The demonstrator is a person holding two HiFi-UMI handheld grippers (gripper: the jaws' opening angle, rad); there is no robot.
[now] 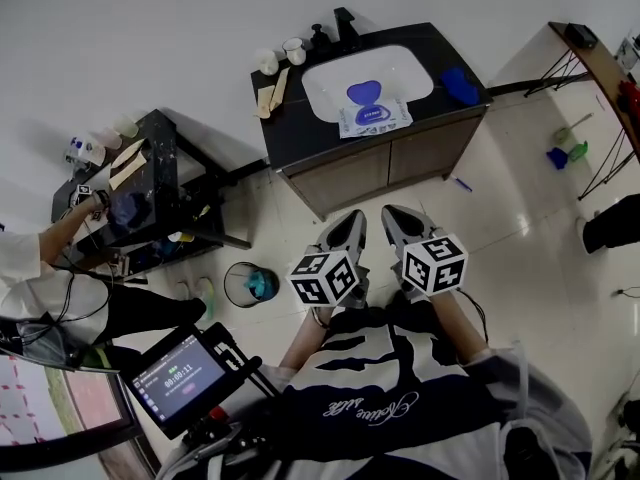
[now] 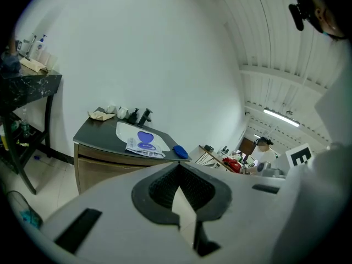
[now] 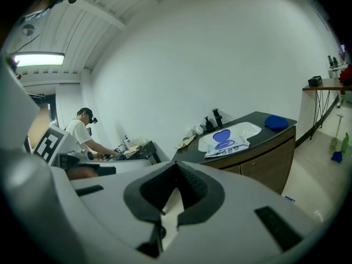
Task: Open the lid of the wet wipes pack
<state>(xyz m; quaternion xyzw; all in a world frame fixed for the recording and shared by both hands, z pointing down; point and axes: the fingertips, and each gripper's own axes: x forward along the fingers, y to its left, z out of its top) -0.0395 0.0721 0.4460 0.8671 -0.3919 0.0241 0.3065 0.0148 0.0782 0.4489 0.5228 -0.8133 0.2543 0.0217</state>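
The wet wipes pack [image 1: 372, 116] is lying flat across the front edge of the white oval basin [image 1: 330, 80], which is set in a dark, glossy vanity top [image 1: 296, 140]. It's a soft white pouch with blue print and a smooth blue heart-shaped lid [image 1: 366, 93] sitting flat on top. The left gripper [image 1: 354, 220] and right gripper [image 1: 392, 215] are both tucked in by the person's body, well apart from the pack, with their jaws pressed together and nothing between the ribbed dark pads [image 2: 162, 187].

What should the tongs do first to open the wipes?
Probably step forward and bring them toward the white wet wipes pack with the purple heart-shaped lid; the left tongs and right tongs hang shut and empty, well short of it.
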